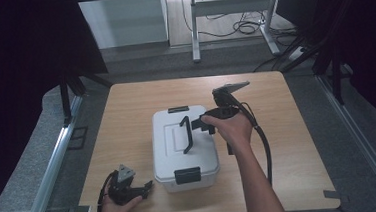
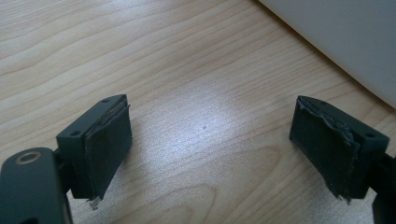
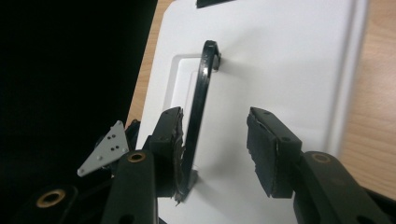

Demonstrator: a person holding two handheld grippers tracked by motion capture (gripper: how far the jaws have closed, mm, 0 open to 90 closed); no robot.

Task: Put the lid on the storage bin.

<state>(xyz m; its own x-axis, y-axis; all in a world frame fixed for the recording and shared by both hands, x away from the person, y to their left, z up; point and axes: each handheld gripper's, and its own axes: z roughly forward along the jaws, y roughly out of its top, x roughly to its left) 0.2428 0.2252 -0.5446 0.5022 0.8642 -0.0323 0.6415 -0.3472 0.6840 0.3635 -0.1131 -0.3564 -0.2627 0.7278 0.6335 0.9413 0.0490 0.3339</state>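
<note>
At centre frame, my right gripper (image 1: pixel 193 127) stands spread around the raised black handle (image 1: pixel 186 134) of the white box (image 1: pixel 184 149); I'd centre both pads before squeezing. Lower left, my left gripper (image 1: pixel 148 188) rests spread, pinching nothing.

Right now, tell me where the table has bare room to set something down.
Free: the wide strip of table right of the white box, and the band between the box and the far edge. Crowded: over the lid, where the right gripper straddles the raised black handle, and the near-left corner with the left gripper.
</note>
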